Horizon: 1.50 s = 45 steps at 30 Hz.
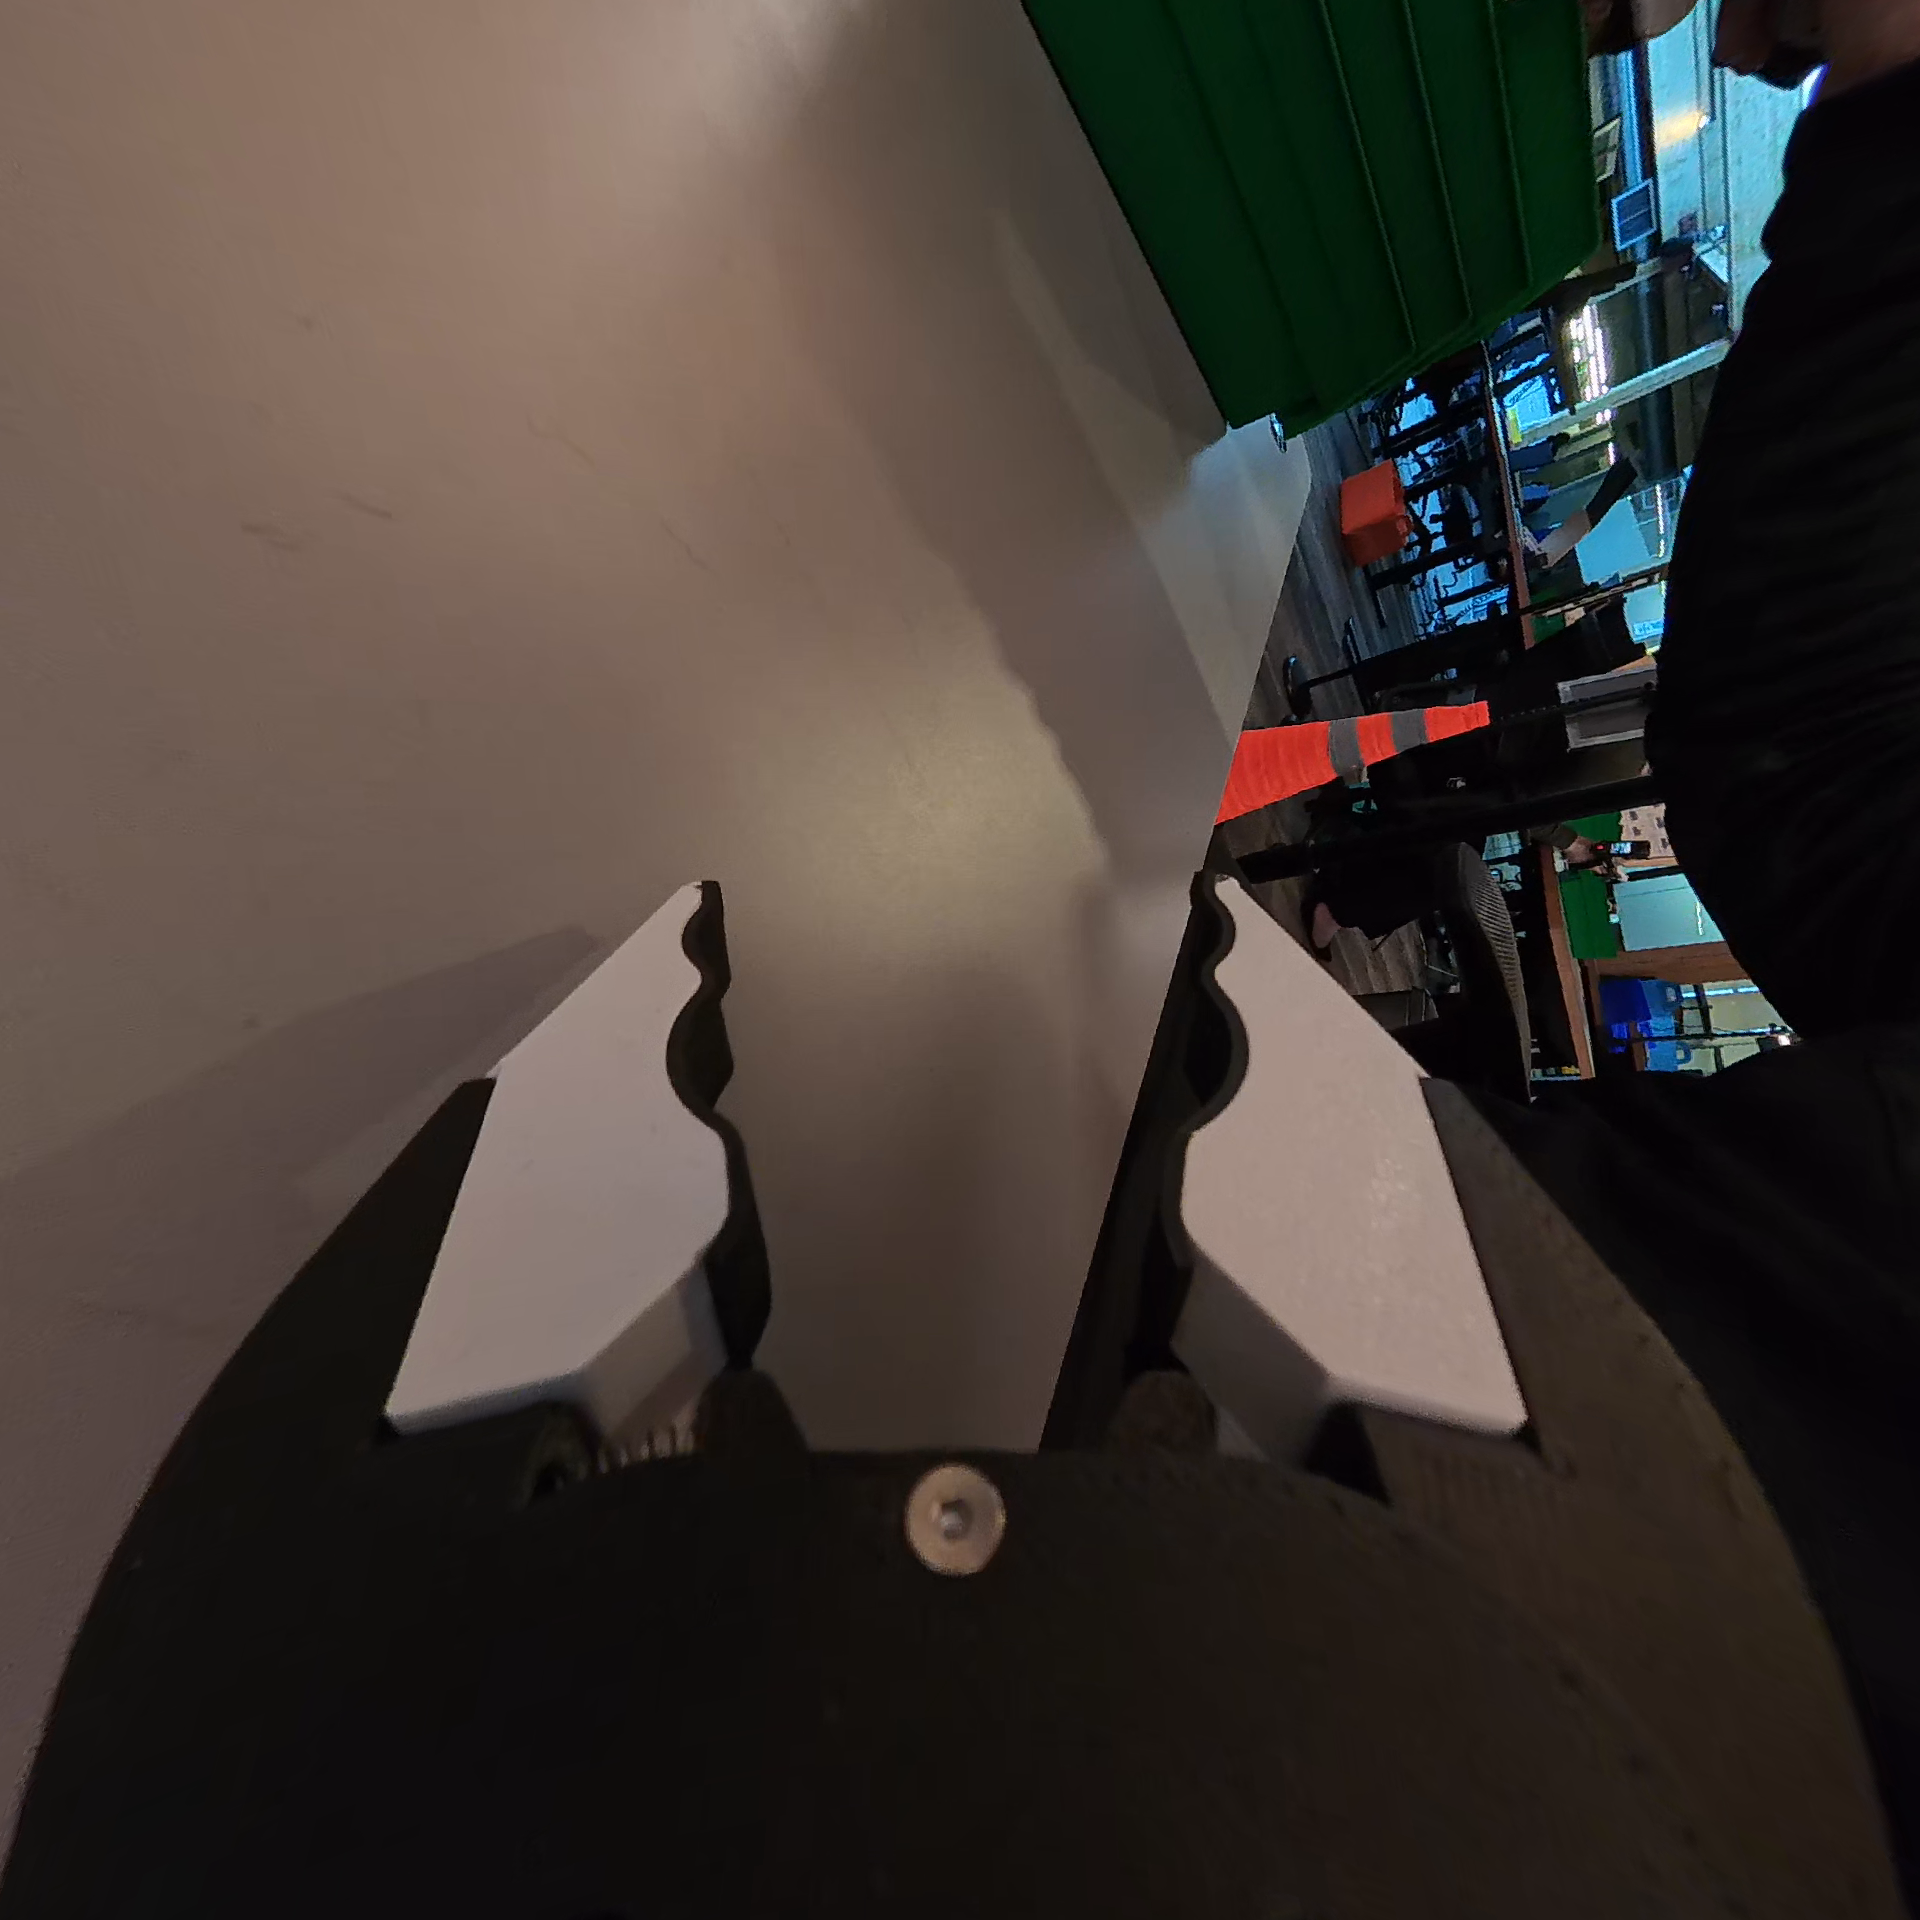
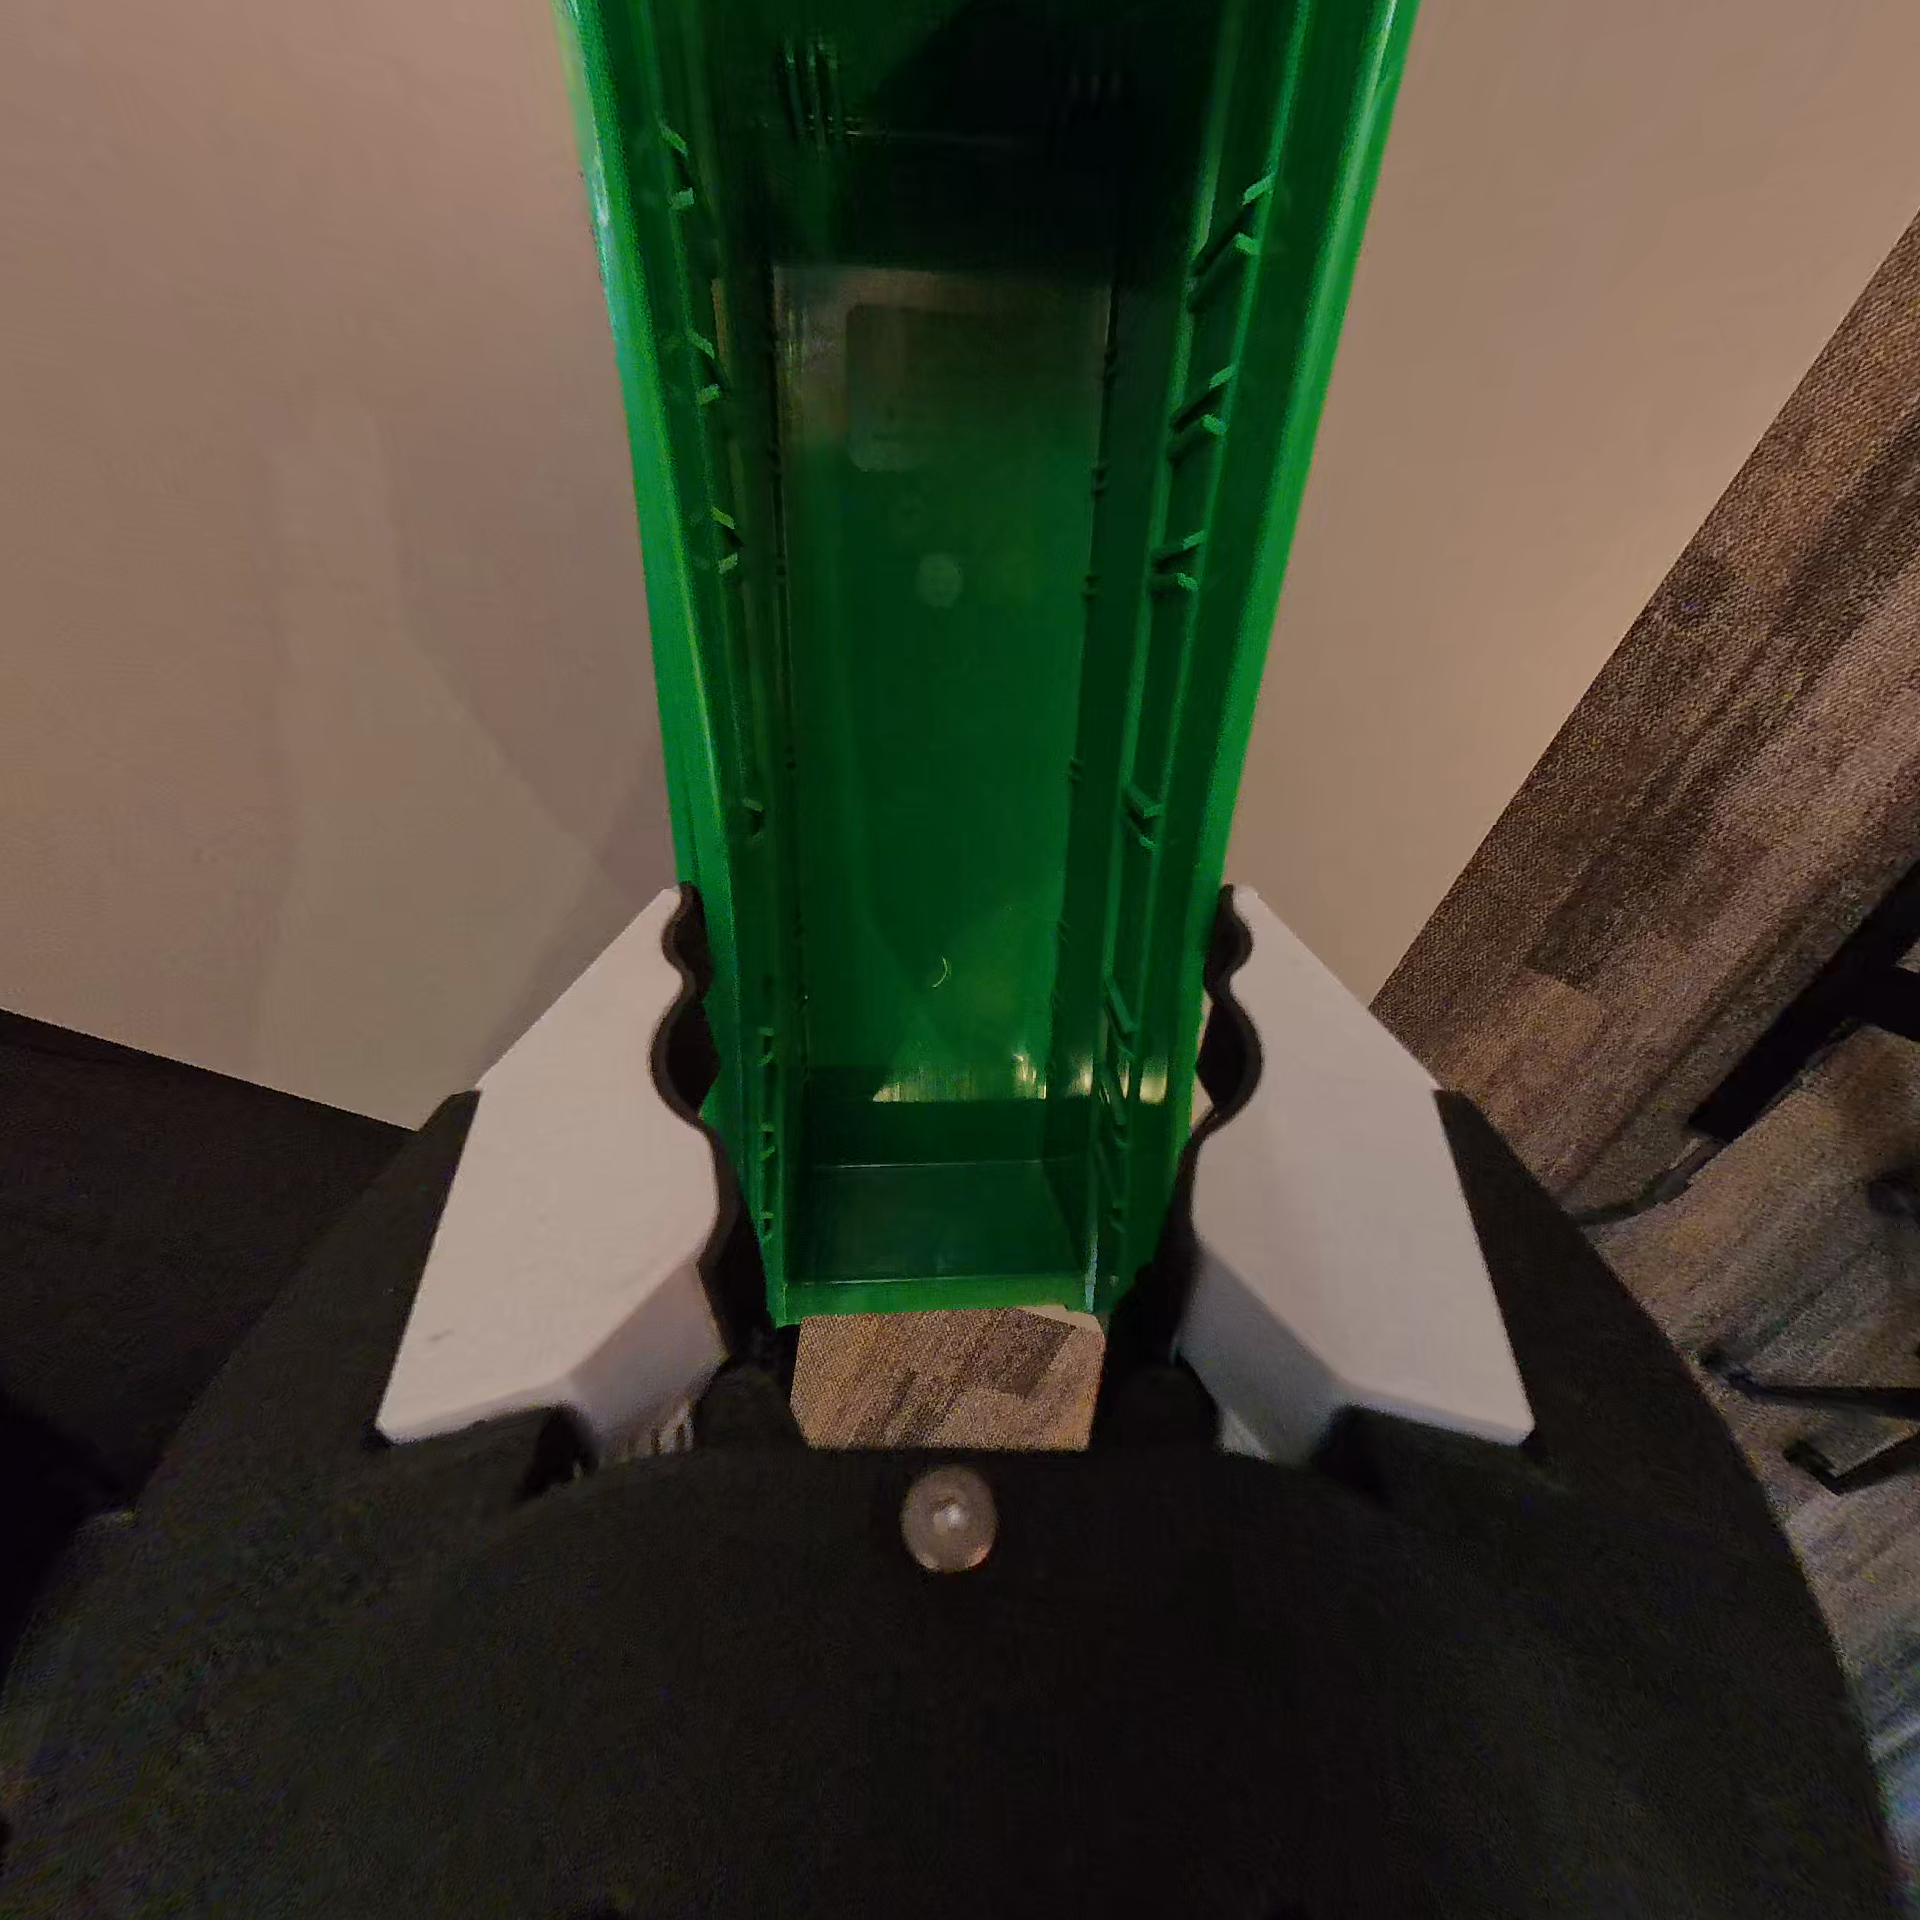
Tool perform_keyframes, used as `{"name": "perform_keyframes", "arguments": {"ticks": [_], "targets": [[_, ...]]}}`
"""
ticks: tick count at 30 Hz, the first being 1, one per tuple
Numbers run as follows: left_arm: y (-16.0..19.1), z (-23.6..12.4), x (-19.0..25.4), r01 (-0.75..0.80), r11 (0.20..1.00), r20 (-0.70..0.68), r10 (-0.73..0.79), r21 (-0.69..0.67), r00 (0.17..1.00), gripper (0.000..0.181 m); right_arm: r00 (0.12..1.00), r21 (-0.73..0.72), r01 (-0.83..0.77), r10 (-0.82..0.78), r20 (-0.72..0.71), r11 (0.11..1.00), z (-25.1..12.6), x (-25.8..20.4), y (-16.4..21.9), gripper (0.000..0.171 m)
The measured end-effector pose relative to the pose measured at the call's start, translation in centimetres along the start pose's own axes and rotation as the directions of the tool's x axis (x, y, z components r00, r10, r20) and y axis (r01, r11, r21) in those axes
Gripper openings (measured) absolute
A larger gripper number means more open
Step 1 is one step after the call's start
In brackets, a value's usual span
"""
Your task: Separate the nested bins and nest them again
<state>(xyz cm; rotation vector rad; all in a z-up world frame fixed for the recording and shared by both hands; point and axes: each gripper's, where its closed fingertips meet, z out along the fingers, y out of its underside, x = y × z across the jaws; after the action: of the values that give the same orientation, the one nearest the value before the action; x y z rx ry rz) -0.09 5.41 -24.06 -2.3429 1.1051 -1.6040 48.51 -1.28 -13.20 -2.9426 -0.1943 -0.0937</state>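
A long narrow green bin (image 2: 935,623) runs away from me over the white table (image 2: 260,520), its open inside facing the right wrist camera. My right gripper (image 2: 956,904) is shut on its near end, one finger against each long side wall. Its side rims show layered edges; I cannot tell if a second bin sits in it. In the left wrist view the ribbed outer wall of a green bin (image 1: 1351,187) shows at the top right. My left gripper (image 1: 956,894) is open and empty over the white table (image 1: 520,416), well short of that bin.
The table edge runs down the right of both views, with grey carpet floor (image 2: 1662,727) beyond it. A person in dark clothing (image 1: 1818,623) stands close on the right. An orange cone (image 1: 1351,743), an orange crate (image 1: 1371,509) and shelving lie farther back.
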Motion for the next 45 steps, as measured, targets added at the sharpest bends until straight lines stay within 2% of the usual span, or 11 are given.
{"name": "perform_keyframes", "arguments": {"ticks": [6,13,18,33,39,42,45], "targets": [[0.2,0.2,-0.1,0.001,1.000,0.003,-0.001,-0.010,1.000,0.087,1.000,0.033,-0.018,0.018,0.001,0.999,-0.8,0.1,-0.5,0.090],[-0.1,0.1,0.2,-0.005,1.000,-0.003,0.005,-0.003,1.000,0.087,1.000,0.089,-0.013,0.015,-0.022,0.996,-4.1,0.2,-1.9,0.089],[-0.1,-0.1,0.4,-0.011,1.000,-0.003,0.011,0.001,1.000,0.087,0.999,0.115,-0.021,0.024,-0.027,0.993,-4.8,0.1,-2.1,0.088],[-0.1,0.2,0.6,-0.013,1.000,-0.008,0.013,0.000,1.000,0.087,0.999,0.319,-0.045,0.049,-0.004,0.947,-10.3,-0.8,-4.4,0.086],[-0.2,0.2,0.6,-0.012,1.000,-0.008,0.012,0.002,1.000,0.087,0.999,0.380,0.015,-0.026,0.023,0.925,-12.8,-5.6,-6.3,0.087],[-0.2,0.2,0.6,-0.014,1.000,-0.008,0.014,0.000,1.000,0.087,0.996,0.389,0.034,-0.064,0.065,0.921,-12.3,-9.1,-7.2,0.088],[-0.2,0.0,0.6,-0.014,1.000,-0.009,0.014,0.006,1.000,0.087,0.991,0.379,0.044,-0.089,0.102,0.924,-10.3,-12.3,-7.7,0.088]]}}
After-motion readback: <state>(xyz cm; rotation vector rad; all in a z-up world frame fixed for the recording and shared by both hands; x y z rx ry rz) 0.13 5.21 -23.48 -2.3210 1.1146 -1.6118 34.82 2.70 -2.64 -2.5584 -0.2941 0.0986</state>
